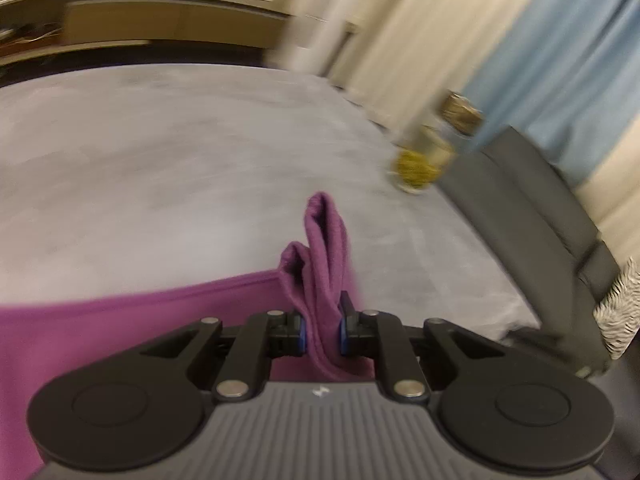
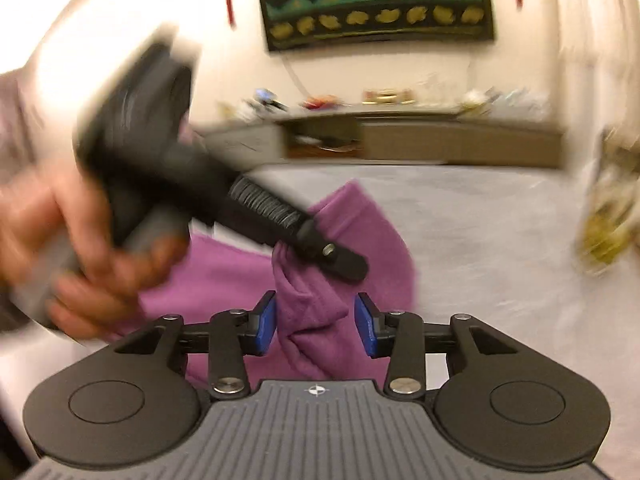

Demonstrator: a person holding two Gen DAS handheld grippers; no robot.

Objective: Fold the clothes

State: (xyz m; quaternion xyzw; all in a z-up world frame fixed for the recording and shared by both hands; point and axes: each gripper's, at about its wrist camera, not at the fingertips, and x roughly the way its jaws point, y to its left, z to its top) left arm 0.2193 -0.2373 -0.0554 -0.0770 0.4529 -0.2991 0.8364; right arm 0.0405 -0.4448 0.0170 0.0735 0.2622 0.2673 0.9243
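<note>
The left gripper (image 1: 322,334) was clamped on a bunched fold of the purple garment (image 1: 120,320), which lay on the grey bed (image 1: 180,152) near its front edge. The right gripper (image 2: 316,326) stood apart, its blue pads (image 2: 366,326) flanking another fold without pressing it.

Left hand-held gripper (image 1: 322,334): black linkage arms on silver pivot screws, two round black discs flanking a grey ribbed body with a small white emblem, and black fingers faced with thin blue pads (image 1: 302,334). Right hand-held gripper (image 2: 316,322): same build, with a grey ribbed body bearing a white cross-in-circle mark, black round housings, silver screws, and larger blue pads (image 2: 266,320). From the right wrist view, the left unit shows a black ribbed neck, a silver screw near the tip and a grey handle; the person's left hand (image 2: 76,240) emerges from a blurred greyish sleeve (image 2: 12,120).
</note>
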